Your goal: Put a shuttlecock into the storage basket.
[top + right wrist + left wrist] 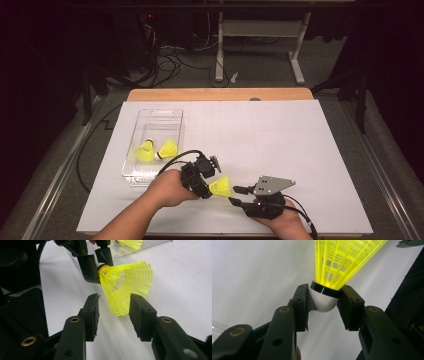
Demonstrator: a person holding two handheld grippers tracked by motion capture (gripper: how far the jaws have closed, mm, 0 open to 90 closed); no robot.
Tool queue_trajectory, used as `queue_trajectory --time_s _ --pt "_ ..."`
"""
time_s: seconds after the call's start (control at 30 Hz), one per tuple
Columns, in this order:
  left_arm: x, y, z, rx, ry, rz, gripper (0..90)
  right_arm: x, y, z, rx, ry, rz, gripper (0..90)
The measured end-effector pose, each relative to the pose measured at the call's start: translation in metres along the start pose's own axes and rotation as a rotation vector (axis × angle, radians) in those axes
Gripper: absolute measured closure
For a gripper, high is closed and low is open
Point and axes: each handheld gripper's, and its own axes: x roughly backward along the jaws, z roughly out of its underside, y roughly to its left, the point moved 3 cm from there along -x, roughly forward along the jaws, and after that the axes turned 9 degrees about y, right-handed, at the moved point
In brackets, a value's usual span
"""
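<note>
Pinching shuttlecock cork, left tongs, right tongs spread apart, skirt between them untouched

Three yellow shuttlecocks total: two sitting in one clear plastic tray, one up off the desk. Two grippers, left and right. One desk, one white sheet over it.

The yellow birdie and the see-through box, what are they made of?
The shuttlecock skirt looks like glossy yellow plastic, moulded as an open mesh; its white rounded nose could be foam or cork, with a shiny black band above. The box seems clear hard plastic: you see the table through it.
</note>
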Motion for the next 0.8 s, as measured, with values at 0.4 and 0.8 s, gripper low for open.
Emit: queue_trajectory --time_s 0.4,0.8 --pt "-0.001 0.007 0.004 0.054 -0.002 0.001 62.2 0.007 -0.014 0.010 -0.045 -0.018 0.109 40.1" --pt "-0.004 0.013 0.009 0.079 -0.004 0.009 62.1 0.019 -0.037 0.023 -0.118 -0.041 0.228 28.1"
